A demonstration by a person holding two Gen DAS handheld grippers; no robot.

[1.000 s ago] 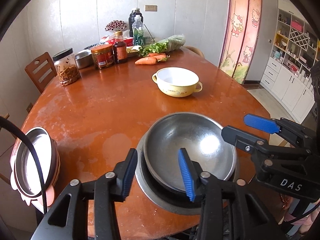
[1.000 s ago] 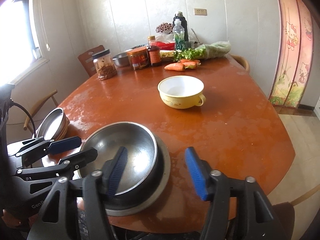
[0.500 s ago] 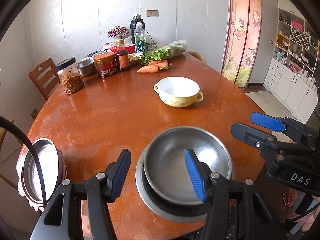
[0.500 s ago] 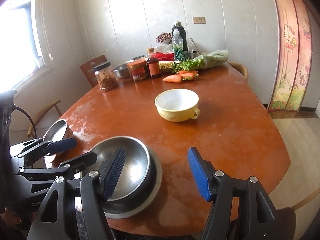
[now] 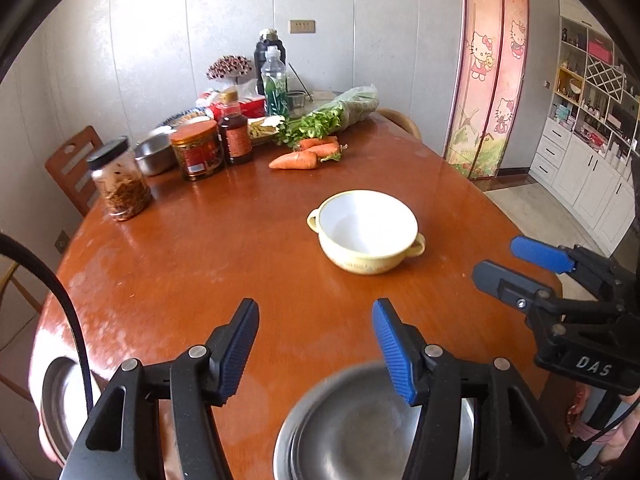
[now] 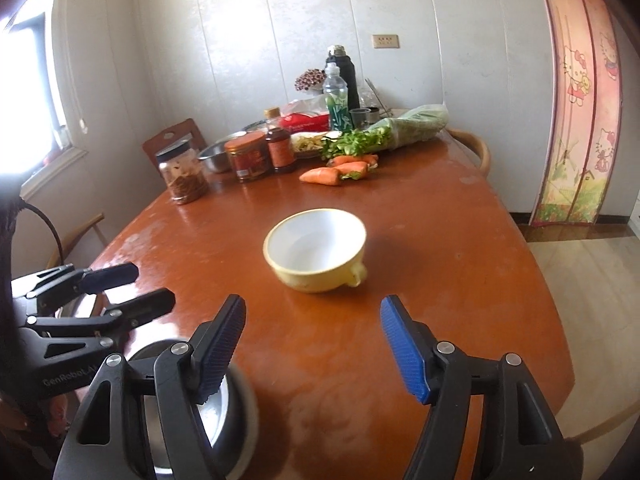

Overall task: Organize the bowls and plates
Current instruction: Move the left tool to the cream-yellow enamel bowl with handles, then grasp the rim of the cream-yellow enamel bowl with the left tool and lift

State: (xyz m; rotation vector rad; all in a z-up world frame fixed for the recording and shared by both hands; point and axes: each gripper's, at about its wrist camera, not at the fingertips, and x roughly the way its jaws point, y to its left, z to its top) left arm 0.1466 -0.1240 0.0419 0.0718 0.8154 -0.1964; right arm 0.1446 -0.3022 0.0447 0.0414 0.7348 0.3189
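A yellow two-handled bowl (image 5: 366, 232) (image 6: 316, 250) stands empty in the middle of the round wooden table (image 5: 200, 272). A steel bowl stacked on a steel plate (image 5: 360, 428) (image 6: 224, 412) sits at the near edge, under and behind both grippers. My left gripper (image 5: 314, 320) hovers over bare table short of the yellow bowl, its jaws opening with nothing between them. My right gripper (image 6: 313, 312) hovers beside it, jaws also opening and empty. Each gripper shows in the other's view: the right gripper (image 5: 496, 258) and the left gripper (image 6: 154, 284).
Another steel dish (image 5: 60, 404) rests at the near left, off the table's edge. At the far side stand jars (image 5: 120, 184), a sauce bottle (image 5: 236, 136), a steel basin (image 5: 154, 154), carrots (image 5: 296, 160) and bagged greens (image 5: 340, 114). A wooden chair (image 5: 72, 164) stands at the left.
Both grippers have come off the steel bowl's near rim, widened, and moved forward and slightly up toward the yellow bowl. The steel bowl has stayed on its plate.
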